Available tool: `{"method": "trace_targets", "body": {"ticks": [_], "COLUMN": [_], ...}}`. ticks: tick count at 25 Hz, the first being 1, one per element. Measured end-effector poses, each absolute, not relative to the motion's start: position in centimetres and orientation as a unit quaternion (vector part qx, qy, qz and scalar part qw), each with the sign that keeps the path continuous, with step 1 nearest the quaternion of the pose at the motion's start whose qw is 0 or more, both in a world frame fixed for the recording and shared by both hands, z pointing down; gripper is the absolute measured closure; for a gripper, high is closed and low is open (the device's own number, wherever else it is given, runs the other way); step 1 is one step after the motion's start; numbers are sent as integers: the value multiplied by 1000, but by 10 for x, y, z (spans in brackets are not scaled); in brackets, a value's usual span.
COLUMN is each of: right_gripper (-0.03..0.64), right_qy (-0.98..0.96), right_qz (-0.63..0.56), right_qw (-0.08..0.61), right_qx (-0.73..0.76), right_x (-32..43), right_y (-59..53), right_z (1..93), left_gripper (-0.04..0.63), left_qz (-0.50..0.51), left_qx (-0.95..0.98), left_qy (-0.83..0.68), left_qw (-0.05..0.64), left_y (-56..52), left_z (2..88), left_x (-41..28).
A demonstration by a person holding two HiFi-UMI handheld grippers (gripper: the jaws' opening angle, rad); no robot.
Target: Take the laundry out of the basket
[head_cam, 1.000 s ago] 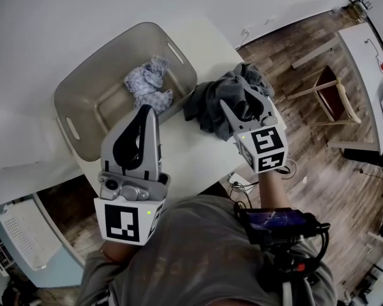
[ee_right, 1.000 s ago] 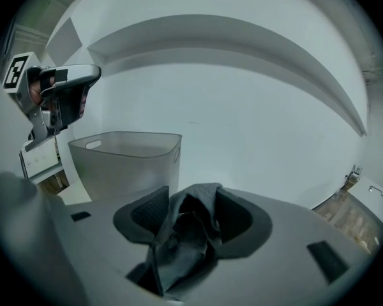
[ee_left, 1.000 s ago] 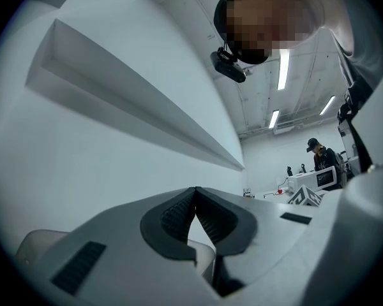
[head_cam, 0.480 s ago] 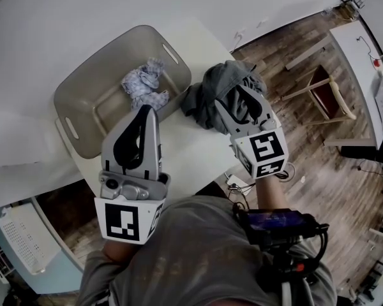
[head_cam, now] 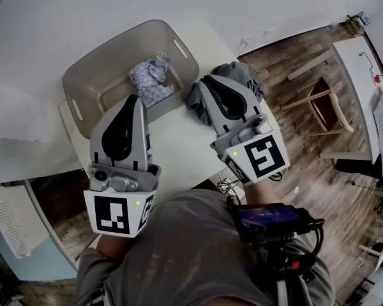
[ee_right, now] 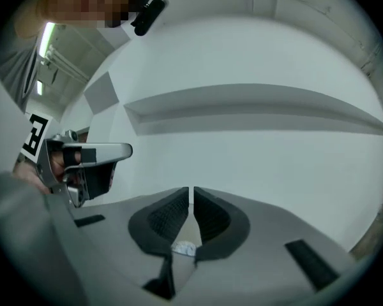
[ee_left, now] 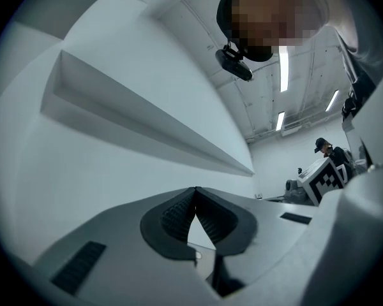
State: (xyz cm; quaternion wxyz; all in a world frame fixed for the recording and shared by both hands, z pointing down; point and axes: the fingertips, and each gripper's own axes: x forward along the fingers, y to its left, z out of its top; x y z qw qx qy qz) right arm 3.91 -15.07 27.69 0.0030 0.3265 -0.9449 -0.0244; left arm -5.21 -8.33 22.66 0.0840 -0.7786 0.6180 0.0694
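While basket (head_cam: 108,69) holds seemingly 1 cloth (head_cam: 150,78), garment (head_cam: 241,74) outside.

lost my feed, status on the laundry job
Left gripper shut, empty. Right gripper jaws closing, nothing between. Patterned cloth in basket; grey garment out on table. Nothing in the way.

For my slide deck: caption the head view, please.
Dark garment on table beside basket, patterned cloth inside; left gripper shut, right gripper closing, both empty.

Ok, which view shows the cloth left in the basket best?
Head view: the patterned cloth lies in plain sight inside the basket. Both gripper views point up at wall and ceiling, showing none of it.
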Motion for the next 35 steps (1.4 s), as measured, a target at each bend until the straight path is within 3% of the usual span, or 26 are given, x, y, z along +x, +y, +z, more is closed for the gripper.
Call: {"method": "trace_targets", "body": {"ticks": [16,35], "right_gripper": [588,568], "right_qy": [-982,-977], "right_qz": [-72,-97], "right_qw": [-61,-78], "right_qx": [164,170], "right_x": [-83,-95], "right_y": [-96,-94], "right_z": [215,193], "left_gripper": [588,588], "left_qz": [61,82], "left_qx": [-679,-660], "left_qy": [721,734], "left_qw": [126,139], "left_y": [-23,-9], "left_z": [207,194], "left_x": [-135,-160]}}
